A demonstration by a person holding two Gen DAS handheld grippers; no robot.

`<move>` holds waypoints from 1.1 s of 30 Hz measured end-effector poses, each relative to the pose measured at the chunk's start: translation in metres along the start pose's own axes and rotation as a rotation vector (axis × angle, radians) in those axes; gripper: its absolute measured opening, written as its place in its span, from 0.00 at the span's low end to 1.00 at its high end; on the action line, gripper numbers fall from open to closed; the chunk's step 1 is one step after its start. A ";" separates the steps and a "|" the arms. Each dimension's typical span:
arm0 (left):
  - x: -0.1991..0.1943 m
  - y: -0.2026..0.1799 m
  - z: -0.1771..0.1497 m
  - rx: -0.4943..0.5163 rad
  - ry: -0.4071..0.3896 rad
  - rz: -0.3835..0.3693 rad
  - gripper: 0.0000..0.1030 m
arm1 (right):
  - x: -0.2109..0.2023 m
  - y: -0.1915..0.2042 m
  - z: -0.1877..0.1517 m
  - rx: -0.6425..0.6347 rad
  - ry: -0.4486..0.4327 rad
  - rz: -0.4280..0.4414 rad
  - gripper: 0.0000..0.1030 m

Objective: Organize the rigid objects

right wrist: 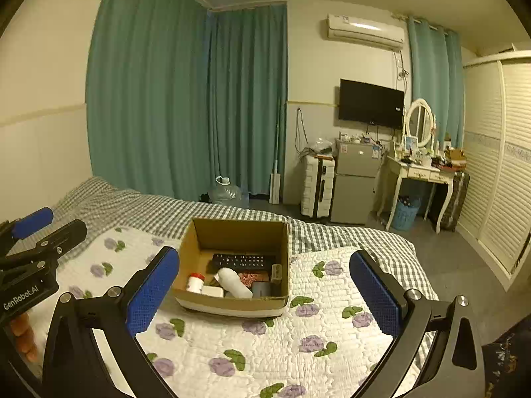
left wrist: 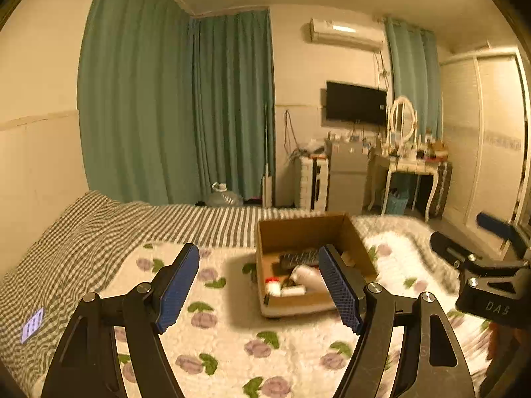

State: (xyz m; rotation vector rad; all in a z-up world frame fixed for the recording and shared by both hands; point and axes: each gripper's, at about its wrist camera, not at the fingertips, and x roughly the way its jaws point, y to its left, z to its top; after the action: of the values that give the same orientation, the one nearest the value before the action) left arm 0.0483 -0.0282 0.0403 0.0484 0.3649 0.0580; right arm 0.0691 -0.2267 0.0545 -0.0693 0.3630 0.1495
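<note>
An open brown cardboard box (right wrist: 232,265) sits on the flower-printed white quilt (right wrist: 298,338) of the bed, holding a black remote control (right wrist: 244,261) and a white bottle (right wrist: 234,282). The left hand-held gripper (left wrist: 259,287) and right hand-held gripper (right wrist: 265,293) both hover above the quilt, spread wide and gripping nothing.

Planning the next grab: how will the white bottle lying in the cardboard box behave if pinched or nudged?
The white bottle lies on its side atop other items, so it may roll or shift when nudged. Its rounded, smooth-looking body could slip between the tongs. It looks like rigid plastic, probably light, though its fill is not visible.
</note>
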 end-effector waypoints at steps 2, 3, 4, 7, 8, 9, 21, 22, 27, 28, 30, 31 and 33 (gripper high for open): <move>0.007 -0.002 -0.012 0.004 0.009 0.013 0.75 | 0.009 -0.002 -0.015 -0.004 0.001 -0.020 1.00; 0.010 -0.002 -0.016 -0.003 0.018 0.011 0.75 | 0.016 -0.005 -0.021 0.011 0.021 -0.013 1.00; 0.011 -0.001 -0.022 -0.012 0.029 0.003 0.75 | 0.022 -0.007 -0.024 0.028 0.040 -0.006 1.00; 0.019 -0.001 -0.030 -0.016 0.059 0.000 0.75 | 0.030 -0.010 -0.033 0.045 0.057 0.000 1.00; 0.022 -0.004 -0.032 -0.002 0.064 0.002 0.75 | 0.031 -0.009 -0.035 0.041 0.059 0.005 1.00; 0.022 -0.005 -0.034 0.005 0.065 0.004 0.75 | 0.034 -0.006 -0.038 0.029 0.066 0.003 1.00; 0.019 0.001 -0.037 -0.027 0.074 0.003 0.75 | 0.044 0.003 -0.049 0.005 0.111 0.003 1.00; 0.019 0.001 -0.037 -0.027 0.072 0.006 0.75 | 0.044 0.002 -0.049 0.007 0.113 0.005 1.00; 0.019 0.001 -0.038 -0.031 0.083 0.004 0.75 | 0.045 0.002 -0.050 0.008 0.119 0.008 1.00; 0.019 0.001 -0.038 -0.032 0.086 0.004 0.75 | 0.046 0.003 -0.050 0.009 0.120 0.008 1.00; 0.021 0.001 -0.038 -0.032 0.092 0.001 0.75 | 0.046 0.003 -0.050 0.009 0.120 0.007 1.00; 0.021 0.000 -0.039 -0.030 0.095 0.004 0.75 | 0.046 0.002 -0.050 0.009 0.120 0.008 1.00; 0.022 -0.001 -0.039 -0.027 0.100 0.004 0.75 | 0.046 0.002 -0.050 0.009 0.121 0.008 1.00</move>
State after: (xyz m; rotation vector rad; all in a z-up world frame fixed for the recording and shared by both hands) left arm 0.0549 -0.0261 -0.0044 0.0196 0.4635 0.0696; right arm 0.0934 -0.2229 -0.0084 -0.0683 0.4843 0.1518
